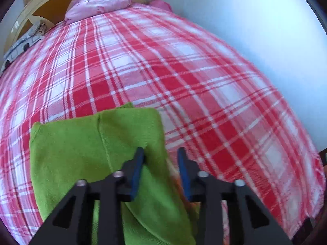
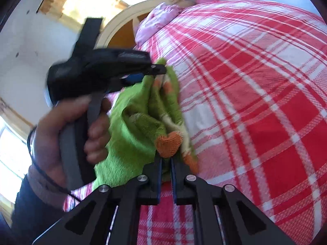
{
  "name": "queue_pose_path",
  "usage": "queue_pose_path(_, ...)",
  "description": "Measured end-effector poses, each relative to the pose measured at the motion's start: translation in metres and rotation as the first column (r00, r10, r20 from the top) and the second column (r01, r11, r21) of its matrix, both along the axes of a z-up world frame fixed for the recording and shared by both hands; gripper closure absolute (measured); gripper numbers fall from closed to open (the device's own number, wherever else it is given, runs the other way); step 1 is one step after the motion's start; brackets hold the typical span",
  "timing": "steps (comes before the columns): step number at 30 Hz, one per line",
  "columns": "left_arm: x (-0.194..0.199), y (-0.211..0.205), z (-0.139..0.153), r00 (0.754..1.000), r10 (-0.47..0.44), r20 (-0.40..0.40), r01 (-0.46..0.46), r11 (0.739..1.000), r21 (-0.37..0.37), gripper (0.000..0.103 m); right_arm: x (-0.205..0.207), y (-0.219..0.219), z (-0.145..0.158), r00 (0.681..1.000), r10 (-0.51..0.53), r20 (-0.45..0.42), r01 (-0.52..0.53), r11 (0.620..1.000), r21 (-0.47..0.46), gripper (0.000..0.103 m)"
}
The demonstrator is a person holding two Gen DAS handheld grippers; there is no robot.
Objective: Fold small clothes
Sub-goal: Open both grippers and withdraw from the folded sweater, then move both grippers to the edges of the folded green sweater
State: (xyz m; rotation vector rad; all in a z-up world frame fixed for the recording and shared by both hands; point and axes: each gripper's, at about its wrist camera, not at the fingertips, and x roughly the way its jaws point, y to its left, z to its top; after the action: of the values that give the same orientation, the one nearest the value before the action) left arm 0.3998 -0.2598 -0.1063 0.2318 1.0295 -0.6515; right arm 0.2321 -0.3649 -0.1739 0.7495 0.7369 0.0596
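Green garment (image 1: 85,153) is lying on the red-and-white plaid bedspread (image 1: 184,71), near edge of the bed, partly folded with a doubled layer showing on top. Left gripper (image 1: 161,155) is hovering over the garment's right edge with its jaws standing apart: the left blue pad is sitting over the green cloth, the right one over the plaid, nothing pinched between them, so it is released. From the other side, the right gripper (image 2: 166,161) is sitting with its jaws nearly together on the near end of the garment (image 2: 130,126), where an orange knitted patch (image 2: 168,145) and some cream trim are bunching up; cloth is lying in the narrow gap, so it is clenched on the green garment (blur is making the exact contact hard to read). The person's hand (image 2: 67,126) is wrapping around the left gripper's handle at the left of that view, with a dark sleeve and a thin cable at the wrist. At the far end of the bed a pink pillow (image 1: 100,4) is resting against a cream arched headboard (image 1: 40,6) with orange panels. A grey printed item (image 1: 22,40) is lying at the far left edge of the bed. A pale wall (image 1: 255,30) is running along the right side.
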Motion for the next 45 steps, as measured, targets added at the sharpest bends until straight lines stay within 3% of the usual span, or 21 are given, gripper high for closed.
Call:
queue_pose_path(3, -0.017, 0.021, 0.020, 0.998, -0.002, 0.062, 0.005, 0.998, -0.055, 0.055, -0.001, -0.001, 0.009, 0.999, -0.004, 0.031, 0.005, 0.999, -0.053, 0.086)
queue_pose_path(5, -0.030, 0.038, 0.028, 0.991, 0.007, 0.131, 0.000, 0.998, -0.059, 0.040, -0.005, 0.004, 0.020, 0.998, -0.023, 0.063, 0.032, 0.989, -0.142, 0.069)
queue_pose_path(7, -0.046, 0.069, 0.034, 0.976, 0.046, 0.212, -0.032, 0.997, -0.067, 0.031, -0.011, 0.004, 0.031, 0.993, -0.053, 0.107, 0.074, 0.975, -0.210, 0.067)
queue_pose_path(9, -0.055, 0.098, 0.031, 0.966, 0.081, 0.245, -0.065, 0.995, -0.073, 0.028, -0.013, 0.004, 0.044, 0.986, -0.043, 0.162, 0.083, 0.964, -0.251, 0.066)
queue_pose_path(13, -0.069, 0.143, 0.010, 0.949, 0.138, 0.285, -0.132, 0.990, -0.042, 0.027, -0.006, 0.025, 0.070, 0.972, 0.072, 0.226, 0.009, 0.942, -0.336, 0.065)
queue_pose_path(16, -0.069, 0.163, -0.014, 0.954, 0.168, 0.246, -0.167, 0.986, -0.025, 0.023, 0.027, 0.048, 0.080, 0.953, 0.196, 0.232, -0.112, 0.937, -0.332, 0.065)
queue_pose_path(19, -0.064, 0.177, -0.028, 0.964, 0.206, 0.170, -0.190, 0.976, -0.104, 0.018, 0.073, 0.057, 0.065, 0.948, 0.285, 0.142, -0.250, 0.942, -0.222, 0.065)
queue_pose_path(22, -0.062, 0.182, -0.033, 0.958, 0.245, 0.151, -0.223, 0.964, -0.146, 0.002, 0.106, 0.046, 0.035, 0.983, 0.177, -0.056, -0.186, 0.935, -0.302, 0.067)
queue_pose_path(25, -0.064, 0.182, -0.043, 0.963, 0.236, 0.133, -0.210, 0.961, -0.182, 0.001, 0.107, 0.035, 0.024, 0.981, 0.184, -0.069, -0.196, 0.934, -0.299, 0.085)
queue_pose_path(30, -0.067, 0.192, -0.050, 0.965, 0.243, 0.101, -0.214, 0.949, -0.233, 0.000, 0.096, 0.033, 0.026, 0.974, 0.221, -0.055, -0.227, 0.921, -0.316, 0.086)
queue_pose_path(33, -0.067, 0.195, -0.054, 0.965, 0.251, 0.079, -0.226, 0.945, -0.237, 0.000, 0.103, 0.047, 0.041, 0.973, 0.220, -0.066, -0.228, 0.893, -0.388, 0.079)
queue_pose_path(35, -0.068, 0.195, -0.055, 0.965, 0.253, 0.074, -0.229, 0.944, -0.238, 0.000, 0.120, 0.059, 0.056, 0.976, 0.212, -0.052, -0.212, 0.859, -0.466, 0.047)
queue_pose_path(36, -0.068, 0.195, -0.055, 0.964, 0.253, 0.077, -0.229, 0.944, -0.237, 0.000, 0.126, 0.065, 0.061, 0.974, 0.221, -0.046, -0.216, 0.850, -0.480, 0.041)
queue_pose_path(39, -0.069, 0.195, -0.056, 0.964, 0.255, 0.074, -0.231, 0.944, -0.235, 0.000, 0.155, 0.083, 0.061, 0.956, 0.278, -0.093, -0.287, 0.822, -0.492, 0.040)
queue_pose_path(41, -0.069, 0.195, -0.056, 0.964, 0.255, 0.072, -0.232, 0.944, -0.236, 0.000, 0.172, 0.092, 0.049, 0.939, 0.295, -0.174, -0.343, 0.794, -0.503, 0.040)
queue_pose_path(43, -0.068, 0.195, -0.057, 0.965, 0.253, 0.067, -0.231, 0.943, -0.239, 0.000, 0.180, 0.096, 0.031, 0.935, 0.247, -0.253, -0.351, 0.740, -0.574, 0.040)
queue_pose_path(45, -0.067, 0.195, -0.058, 0.966, 0.249, 0.064, -0.228, 0.944, -0.238, 0.000, 0.177, 0.092, 0.024, 0.939, 0.240, -0.247, -0.343, 0.715, -0.609, 0.040)
